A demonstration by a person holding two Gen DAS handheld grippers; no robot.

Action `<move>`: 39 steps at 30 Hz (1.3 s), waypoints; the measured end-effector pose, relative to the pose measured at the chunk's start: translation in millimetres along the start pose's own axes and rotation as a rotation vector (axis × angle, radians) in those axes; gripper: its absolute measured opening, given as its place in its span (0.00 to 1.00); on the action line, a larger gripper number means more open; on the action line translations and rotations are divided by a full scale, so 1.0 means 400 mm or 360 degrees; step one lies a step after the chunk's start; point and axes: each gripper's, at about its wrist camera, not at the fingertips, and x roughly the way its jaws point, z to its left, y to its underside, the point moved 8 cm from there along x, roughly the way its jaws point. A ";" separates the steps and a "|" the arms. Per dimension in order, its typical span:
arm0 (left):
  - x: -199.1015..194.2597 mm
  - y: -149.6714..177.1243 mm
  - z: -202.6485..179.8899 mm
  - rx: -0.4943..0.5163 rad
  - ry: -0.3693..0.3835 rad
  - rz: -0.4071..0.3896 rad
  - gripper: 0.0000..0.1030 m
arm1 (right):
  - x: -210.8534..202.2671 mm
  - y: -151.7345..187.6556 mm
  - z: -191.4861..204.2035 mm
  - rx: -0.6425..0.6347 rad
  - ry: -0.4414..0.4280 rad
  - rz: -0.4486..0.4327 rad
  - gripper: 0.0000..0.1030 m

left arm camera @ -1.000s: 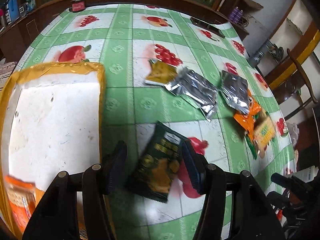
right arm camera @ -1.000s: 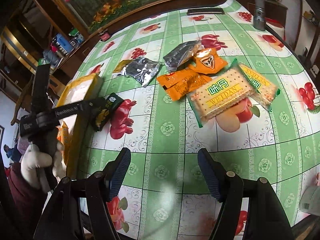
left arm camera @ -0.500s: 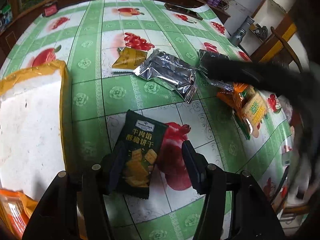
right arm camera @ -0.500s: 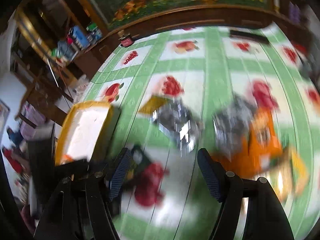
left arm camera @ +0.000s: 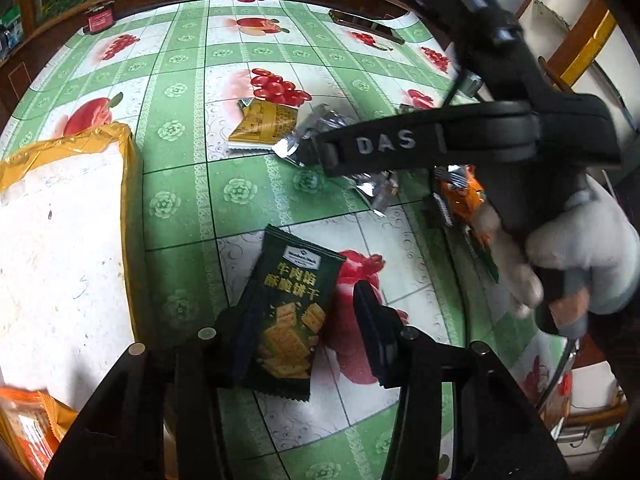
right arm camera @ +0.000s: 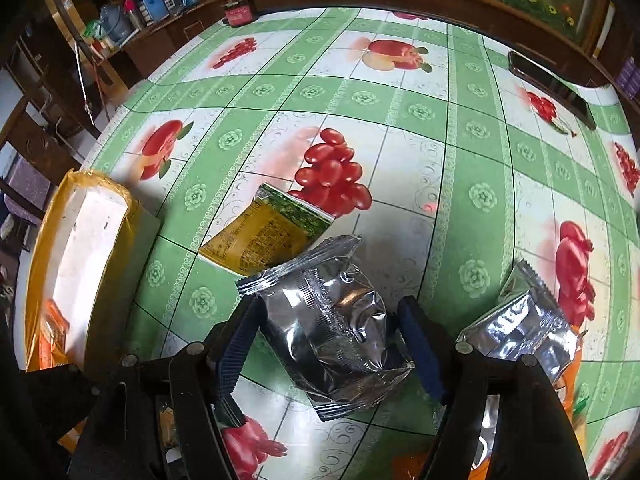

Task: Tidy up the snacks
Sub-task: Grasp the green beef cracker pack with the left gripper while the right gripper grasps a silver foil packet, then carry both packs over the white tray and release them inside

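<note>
- Both sets of jaws apart: left gripper (left arm camera: 298, 332) straddling the dark green cracker packet (left arm camera: 291, 314), left pad touching or just beside its edge, right pad clear of it; right gripper (right arm camera: 332, 344) spread around the silver foil pouch (right arm camera: 334, 332), neither pad visibly pressing.
- Compared with a second ago, right gripper swung across from bare tablecloth to the foil pouch, now crossing the left view as a black bar lettered "DAS"; left gripper closer over the dark packet, which lies more squarely between the fingers.
- Meaning for the task, as a judgement: two snacks lined up for pickup together, closing being the next step, then transfer towards the yellow-edged box (left arm camera: 64, 240) just left of the dark packet.
- One orange packet (left arm camera: 28, 428) already lying in that box's near corner.
- Silver pouch: crinkled, puffy, mirror-bright, crimped seams; likely slippery and springy under a squeeze.
- Dark packet: flat, glossy, rectangular, serrated ends, printed crackers.
- Yellow sachet (right arm camera: 264, 240) flat, tucked partly under the pouch's top seam; second silver pouch (right arm camera: 520, 328) to the right.
- Tablecloth (right arm camera: 460, 160): smooth, green-checked, fruit-printed.
</note>
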 end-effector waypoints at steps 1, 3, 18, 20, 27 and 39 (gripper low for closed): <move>0.005 -0.002 -0.001 0.0015 -0.0028 0.0002 0.45 | -0.002 0.003 -0.002 0.0022 -0.0008 0.0002 0.66; 0.017 -0.004 -0.007 0.0066 -0.0074 0.0008 0.56 | -0.011 0.014 -0.004 0.0038 0.0002 -0.0001 0.64; -0.039 0.063 -0.028 -0.0111 -0.0098 -0.0008 0.41 | -0.173 0.198 -0.042 0.0241 -0.0154 -0.0123 0.61; -0.081 0.078 -0.044 -0.0152 -0.0090 -0.0044 0.41 | -0.205 0.226 -0.043 0.0263 -0.0207 -0.0144 0.61; -0.229 0.116 -0.045 -0.0255 -0.0128 -0.0180 0.41 | -0.269 0.294 -0.009 0.0296 -0.0417 -0.0177 0.61; -0.364 0.154 0.056 -0.0444 -0.0236 -0.0348 0.41 | -0.279 0.302 0.215 0.0050 -0.0630 -0.0121 0.61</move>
